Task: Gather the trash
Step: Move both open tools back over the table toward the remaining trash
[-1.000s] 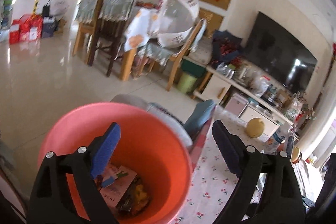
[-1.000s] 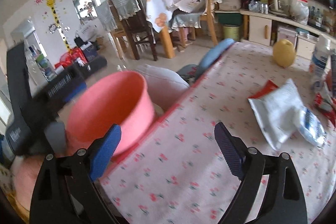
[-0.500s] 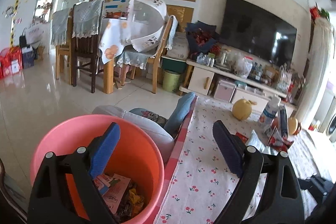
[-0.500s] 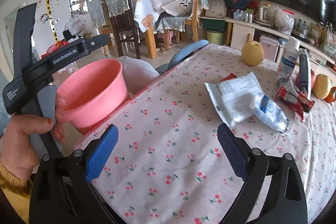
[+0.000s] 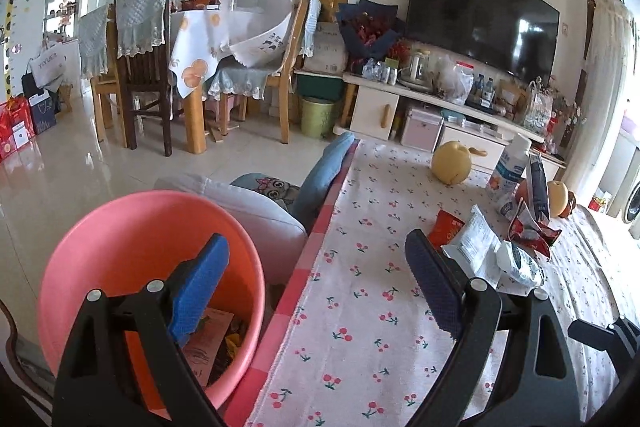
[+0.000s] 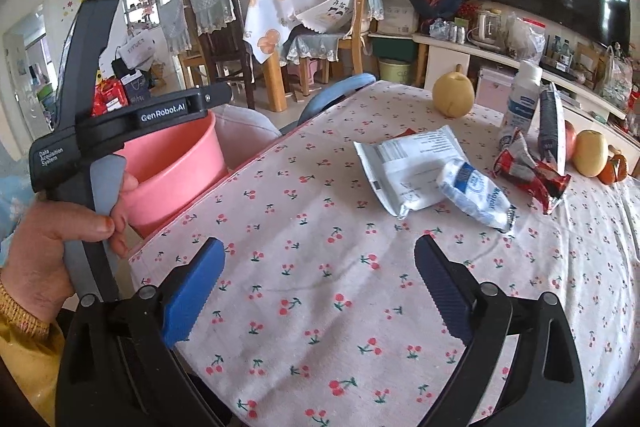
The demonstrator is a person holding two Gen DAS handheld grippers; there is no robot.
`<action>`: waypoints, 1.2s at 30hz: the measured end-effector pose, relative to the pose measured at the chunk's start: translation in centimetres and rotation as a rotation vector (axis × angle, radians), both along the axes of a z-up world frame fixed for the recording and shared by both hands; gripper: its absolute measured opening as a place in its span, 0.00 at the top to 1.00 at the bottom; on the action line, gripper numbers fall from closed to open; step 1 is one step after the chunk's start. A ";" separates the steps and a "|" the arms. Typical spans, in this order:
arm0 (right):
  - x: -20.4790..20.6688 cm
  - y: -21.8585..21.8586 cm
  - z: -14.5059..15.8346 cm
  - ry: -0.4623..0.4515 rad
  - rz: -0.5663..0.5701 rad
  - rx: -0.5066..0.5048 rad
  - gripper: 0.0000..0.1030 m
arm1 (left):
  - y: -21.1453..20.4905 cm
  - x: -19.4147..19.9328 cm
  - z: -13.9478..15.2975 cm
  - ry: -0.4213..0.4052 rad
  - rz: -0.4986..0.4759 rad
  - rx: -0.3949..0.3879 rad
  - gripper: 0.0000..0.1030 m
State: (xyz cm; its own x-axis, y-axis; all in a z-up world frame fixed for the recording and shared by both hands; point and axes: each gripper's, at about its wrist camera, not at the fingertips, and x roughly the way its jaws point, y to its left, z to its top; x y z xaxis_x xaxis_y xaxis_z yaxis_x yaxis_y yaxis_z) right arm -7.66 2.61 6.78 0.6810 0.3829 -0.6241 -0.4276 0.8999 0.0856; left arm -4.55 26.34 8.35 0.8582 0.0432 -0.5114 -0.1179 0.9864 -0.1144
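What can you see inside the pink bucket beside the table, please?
In the pink bucket lie a printed paper packet and some yellow and dark wrappers. The left gripper and its blue finger cover much of the bottom, so the rest is hidden.

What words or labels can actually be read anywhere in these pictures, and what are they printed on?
"GenRobot.AI": on the top bar of the left gripper's body, seen from the right wrist.
"Data Acquisition System": on that same body, lower left end.
Print on the white packet, blue-and-white wrapper, red wrapper and white bottle: too small or blurred to read.
Wall posters and a white bag by the chairs: unreadable.
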 end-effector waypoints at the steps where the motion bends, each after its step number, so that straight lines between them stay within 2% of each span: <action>1: -0.1 -0.2 0.1 -0.002 -0.003 0.004 0.08 | -0.2 0.1 -0.1 0.009 -0.003 -0.003 0.12; 13: -0.3 -4.2 0.5 -0.004 -0.055 0.050 0.08 | -3.4 0.9 -0.2 0.030 -0.041 -0.007 0.12; 22: -0.1 -7.3 0.5 0.000 -0.106 0.068 0.08 | -6.8 1.7 -0.6 0.046 -0.088 0.028 0.12; 31: 1.0 -12.5 1.1 -0.004 -0.217 0.110 0.08 | -10.4 2.3 -1.1 0.066 -0.149 0.058 0.12; 36: 2.4 -16.3 1.0 0.004 -0.309 0.118 0.08 | -12.6 2.7 -1.5 0.083 -0.207 0.037 0.12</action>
